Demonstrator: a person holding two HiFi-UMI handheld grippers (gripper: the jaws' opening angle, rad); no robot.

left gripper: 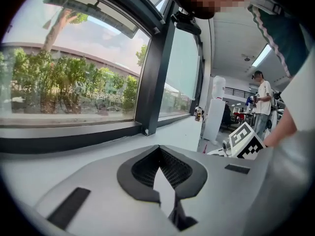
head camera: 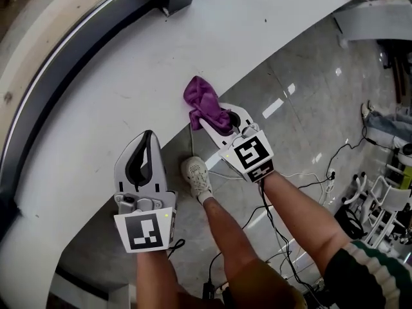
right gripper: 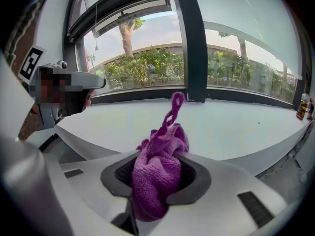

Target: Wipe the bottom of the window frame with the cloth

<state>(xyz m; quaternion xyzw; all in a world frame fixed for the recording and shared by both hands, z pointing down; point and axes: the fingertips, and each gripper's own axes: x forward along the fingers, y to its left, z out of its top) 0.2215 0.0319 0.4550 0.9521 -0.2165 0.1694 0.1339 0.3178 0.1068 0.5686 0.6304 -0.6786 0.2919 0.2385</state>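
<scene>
Between the right gripper's (head camera: 217,119) jaws sits the purple cloth (head camera: 205,102), bunched and clamped, with a loose tail sticking up past the tips. In the head view it hangs at the near edge of the white sill (head camera: 129,69), over the line where sill meets floor (head camera: 302,108); whether it touches the sill cannot be told. The dark window frame (right gripper: 147,93) runs well apart from it, toward 10 o'clock. At 7 o'clock from the cloth, the left gripper (head camera: 149,136) hovers over the sill with its jaws closed tip to tip and nothing between them. A shoe (head camera: 196,176) stands on the floor at 6 o'clock.
</scene>
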